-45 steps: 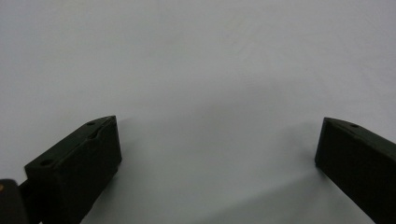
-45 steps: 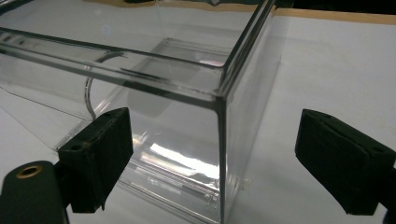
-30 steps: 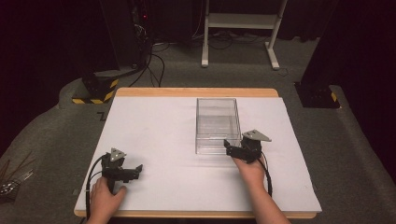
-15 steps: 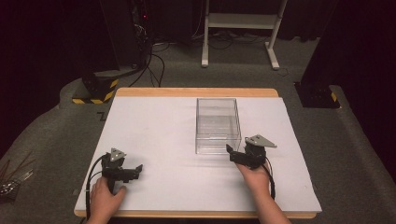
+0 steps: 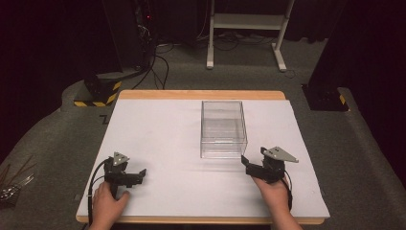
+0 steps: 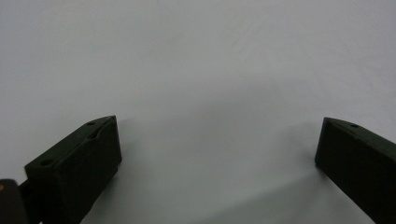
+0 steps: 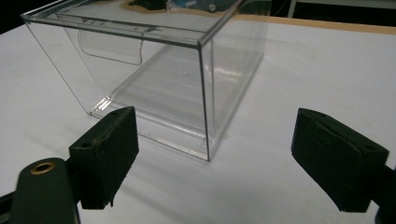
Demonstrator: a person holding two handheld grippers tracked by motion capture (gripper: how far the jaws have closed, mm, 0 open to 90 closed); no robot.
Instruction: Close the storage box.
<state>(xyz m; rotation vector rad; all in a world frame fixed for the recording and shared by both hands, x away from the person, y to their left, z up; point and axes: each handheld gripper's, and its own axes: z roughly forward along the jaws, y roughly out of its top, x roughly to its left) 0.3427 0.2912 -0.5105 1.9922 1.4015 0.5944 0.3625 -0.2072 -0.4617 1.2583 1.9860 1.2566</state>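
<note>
On the white table cover (image 5: pixel 158 143), a little past the middle toward one o'clock, I see the clear, box-shaped plastic container (image 5: pixel 223 128). It stands upright with its long side running away from me. Through its transparent walls I see only the white cover under it, so I find nothing inside. In the right gripper view the container (image 7: pixel 159 74) shows one near vertical corner edge turned to the camera, and a small clear tab sits high on the wall at about ten o'clock.

My right gripper (image 5: pixel 250 164) is at five o'clock from the container, just beside its near right corner but not touching it. In the right gripper view the right gripper (image 7: pixel 215 158) has its two black jaws standing wide, and they are closing at this moment. The corner of the container lies beyond the jaw tips, not between them, so the pads press on nothing.

My left gripper (image 5: pixel 136 176) rests at about seven o'clock on the cover, well apart from the container, with the hand behind it near the wooden table edge (image 5: pixel 201 220). In the left gripper view the left gripper (image 6: pixel 217 149) has its jaws wide apart, with only bare white cover between them; it holds nothing.
</note>
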